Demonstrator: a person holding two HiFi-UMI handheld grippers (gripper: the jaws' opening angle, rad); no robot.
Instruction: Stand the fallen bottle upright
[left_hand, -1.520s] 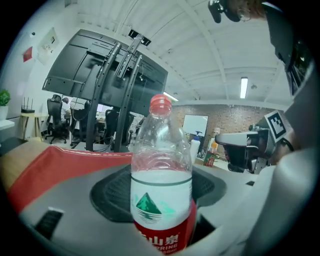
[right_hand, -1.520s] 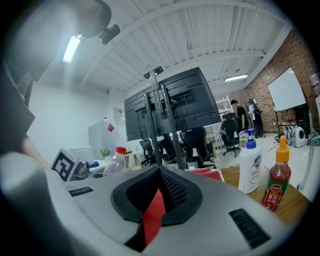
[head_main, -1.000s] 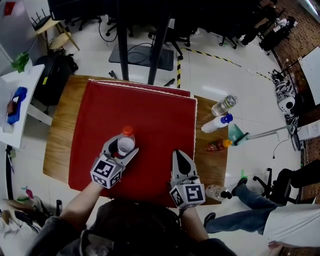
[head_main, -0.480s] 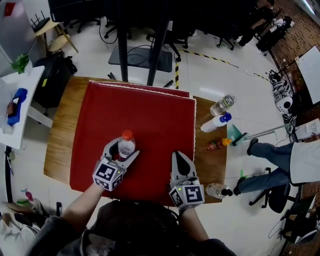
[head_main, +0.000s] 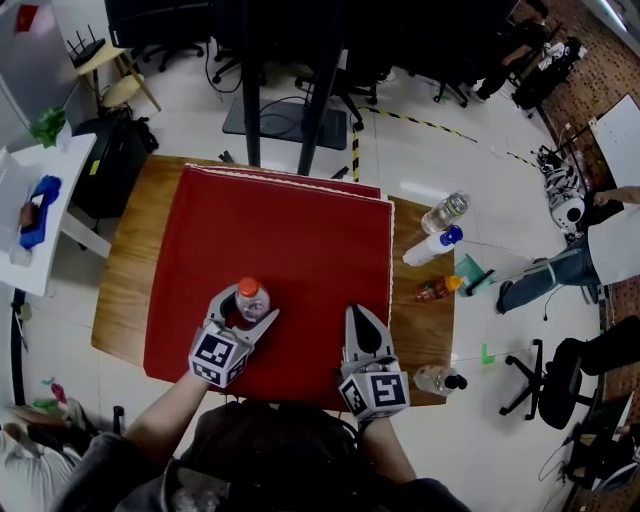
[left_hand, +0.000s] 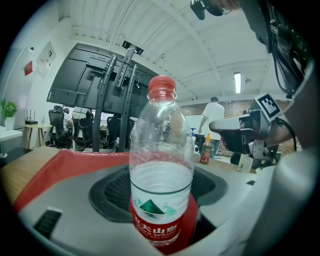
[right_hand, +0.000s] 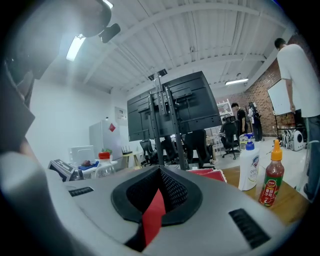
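Water bottle stands upright on the red cloth, lower left of centre in the head view. Its red cap is on and clear water fills under half of it. It sits between the widely spread fingers of the left gripper, which appear not to press it. The right gripper, at lower centre, has its fingers pressed together on nothing.

Judgement: uprighting is done; only withdrawal of the left gripper remains.

Along the right edge of the bench, near to far:
- dark-capped clear bottle, contents indeterminate
- red-filled sauce bottle
- white pump bottle
- tall clear bottle, contents indeterminate
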